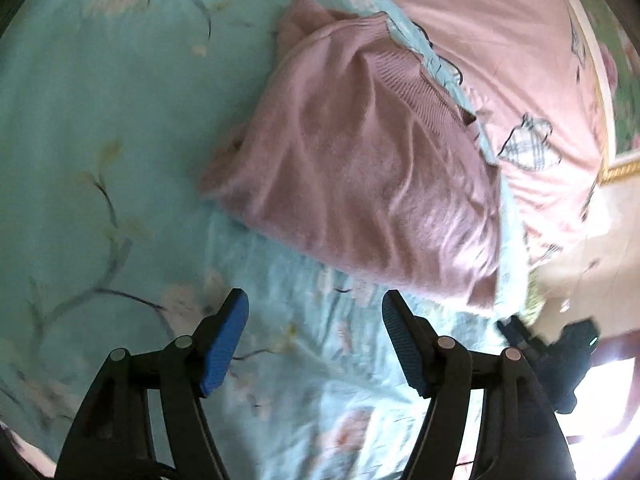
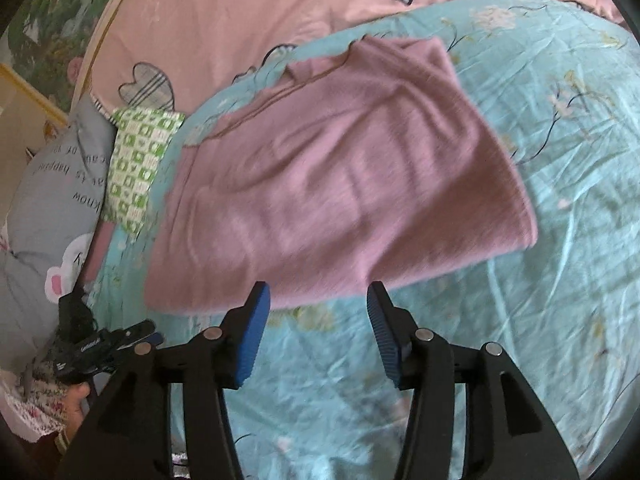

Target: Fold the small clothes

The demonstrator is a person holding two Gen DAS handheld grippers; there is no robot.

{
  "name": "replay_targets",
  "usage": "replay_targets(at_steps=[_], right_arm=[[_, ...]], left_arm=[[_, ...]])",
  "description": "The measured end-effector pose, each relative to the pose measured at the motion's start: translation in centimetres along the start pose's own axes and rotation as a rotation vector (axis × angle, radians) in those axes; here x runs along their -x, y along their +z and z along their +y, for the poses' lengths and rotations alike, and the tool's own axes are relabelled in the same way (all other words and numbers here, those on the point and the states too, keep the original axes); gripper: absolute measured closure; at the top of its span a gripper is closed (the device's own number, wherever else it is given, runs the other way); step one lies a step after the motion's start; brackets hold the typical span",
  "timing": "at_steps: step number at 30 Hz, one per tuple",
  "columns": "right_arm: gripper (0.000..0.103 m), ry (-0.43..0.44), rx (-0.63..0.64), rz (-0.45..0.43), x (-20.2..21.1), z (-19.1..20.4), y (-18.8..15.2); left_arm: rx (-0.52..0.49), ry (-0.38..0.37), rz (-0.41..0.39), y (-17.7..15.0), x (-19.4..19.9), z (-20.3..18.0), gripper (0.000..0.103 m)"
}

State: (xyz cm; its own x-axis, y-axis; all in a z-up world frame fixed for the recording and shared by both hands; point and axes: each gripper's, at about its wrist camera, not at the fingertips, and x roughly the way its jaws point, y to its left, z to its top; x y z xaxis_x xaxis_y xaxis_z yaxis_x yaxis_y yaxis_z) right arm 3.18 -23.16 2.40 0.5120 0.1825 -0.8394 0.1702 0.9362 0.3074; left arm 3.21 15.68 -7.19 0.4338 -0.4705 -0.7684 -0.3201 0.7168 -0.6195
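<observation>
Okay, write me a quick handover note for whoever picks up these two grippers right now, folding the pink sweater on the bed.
Left gripper: jaws open, empty, hovering short of the sweater's near edge.
Right gripper: jaws open, empty, at the sweater's near edge, not gripping it.
Pink sweater: lies on the blue floral sheet, already folded into a compact bundle; ribbed band shows on top in the left wrist view, with some wrinkles.
Done: main folds appear made.
Left: probably smooth or tidy it. No other clothes to fold are in view.
</observation>
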Motion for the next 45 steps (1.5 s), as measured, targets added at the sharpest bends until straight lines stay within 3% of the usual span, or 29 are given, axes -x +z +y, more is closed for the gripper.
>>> replay_targets(at_steps=[4, 13, 18, 19, 21, 22, 23, 26, 31, 36, 42, 45], right_arm=[[0.050, -0.002, 0.011, 0.029, -0.4, 0.6, -0.8], [0.049, -0.019, 0.019, 0.048, -0.4, 0.5, -0.4], [0.049, -0.028, -0.003, 0.054, -0.6, -0.5, 0.1], [0.049, -0.028, -0.009, 0.054, -0.7, -0.7, 0.2], [0.049, -0.027, -0.019, 0.052, -0.8, -1.1, 0.5], [0.049, -0.026, -0.022, 0.051, -0.8, -1.2, 0.6], [0.049, -0.025, -0.025, 0.048, -0.7, -1.4, 0.7], [0.049, -0.018, -0.039, 0.029, -0.6, -1.8, 1.2], [0.049, -0.005, -0.064, -0.003, -0.5, -3.0, 2.6], [0.049, 0.004, -0.111, -0.037, -0.2, -4.9, 4.1], [0.049, 0.020, -0.134, -0.093, 0.8, -6.6, 6.4], [0.049, 0.058, -0.165, -0.112, 1.0, -7.8, 8.2]], left_arm=[[0.044, -0.022, -0.032, 0.3, -1.1, 0.0, 0.032], [0.110, 0.004, -0.183, 3.5, -3.1, 0.2, 0.031], [0.104, 0.029, -0.215, 5.2, -3.7, -0.3, 0.033], [0.096, 0.039, -0.218, 5.4, -3.7, -0.5, 0.037], [0.076, 0.062, -0.216, 5.8, -3.9, -0.7, 0.054], [0.065, 0.070, -0.210, 6.0, -4.0, -0.7, 0.073], [0.060, 0.067, -0.198, 6.2, -4.1, -0.7, 0.084], [0.039, 0.058, -0.185, 6.5, -3.9, -1.2, 0.093], [-0.127, 0.041, -0.212, 6.9, -2.6, -6.5, 0.096], [-0.366, -0.013, -0.207, 6.7, -2.9, -14.9, 0.097], [-0.613, -0.107, -0.117, 4.4, -7.3, -23.8, 0.097], [-0.686, -0.101, -0.050, 2.5, -10.6, -25.7, 0.097]])
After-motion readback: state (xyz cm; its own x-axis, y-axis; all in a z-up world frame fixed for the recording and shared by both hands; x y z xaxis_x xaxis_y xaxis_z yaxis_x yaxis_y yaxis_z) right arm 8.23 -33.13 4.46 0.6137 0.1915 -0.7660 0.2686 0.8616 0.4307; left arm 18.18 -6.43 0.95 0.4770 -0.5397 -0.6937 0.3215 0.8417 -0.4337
